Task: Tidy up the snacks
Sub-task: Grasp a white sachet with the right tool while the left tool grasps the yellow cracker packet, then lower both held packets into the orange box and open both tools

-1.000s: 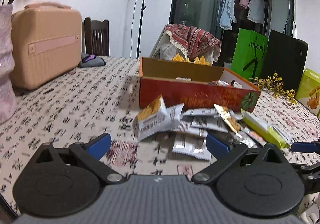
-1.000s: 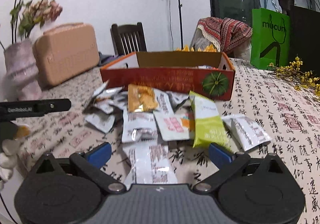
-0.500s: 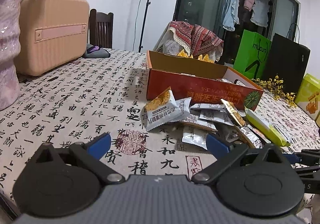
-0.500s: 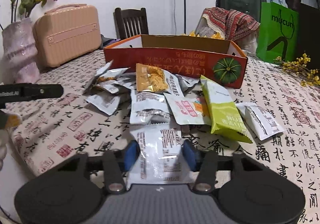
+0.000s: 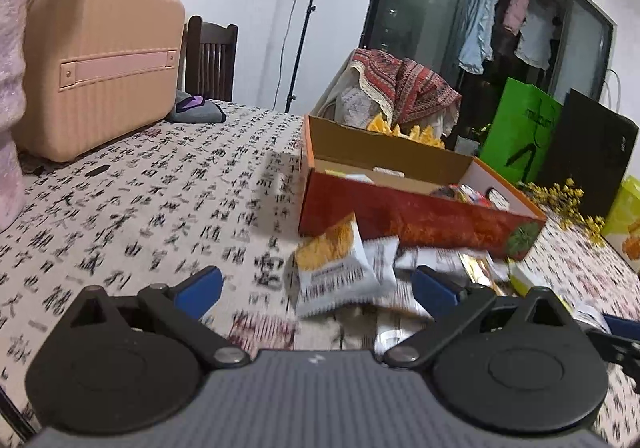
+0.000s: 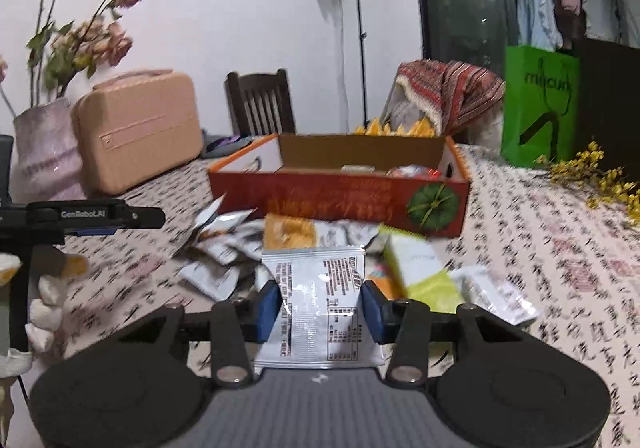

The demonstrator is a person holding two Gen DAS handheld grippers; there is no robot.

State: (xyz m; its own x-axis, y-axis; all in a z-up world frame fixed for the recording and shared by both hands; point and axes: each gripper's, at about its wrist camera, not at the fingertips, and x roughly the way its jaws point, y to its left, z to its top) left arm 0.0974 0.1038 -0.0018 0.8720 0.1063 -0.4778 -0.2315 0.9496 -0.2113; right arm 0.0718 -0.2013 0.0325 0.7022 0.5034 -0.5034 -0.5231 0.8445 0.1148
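- A table [image 5: 132, 184] draped in a cloth printed with black calligraphy filled both views, carrying everything below.
- A peach-coloured hard case [image 5: 96, 68] stood on the table's far left side, next to a pale pink vase [image 6: 44, 152] of dried roses.
- A green paper bag [image 6: 540, 104] stood at the far right edge, near a spray of small yellow flowers [image 6: 600, 176].
- An open orange cardboard box [image 6: 340, 196], with a green pumpkin printed on its front wall, sat mid-table; a few wrapped snacks lay inside at its right end.
- A loose heap of snack packets [image 6: 224, 244] lay on the cloth just in front of the box, among them a white packet with an orange top [image 5: 336, 268] and a yellow-green packet [image 6: 416, 268].
- The left gripper [image 5: 316, 288] hovered low over the cloth to the left of the heap, its blue-padded fingers [image 5: 198, 290] spread wide with nothing between them; the white and orange packet lay just ahead.
- The right gripper [image 6: 320, 306] was clamped on a white foil packet [image 6: 320, 304] with black print, pinched at both sides, the packet standing upright in front of the heap and short of the box.
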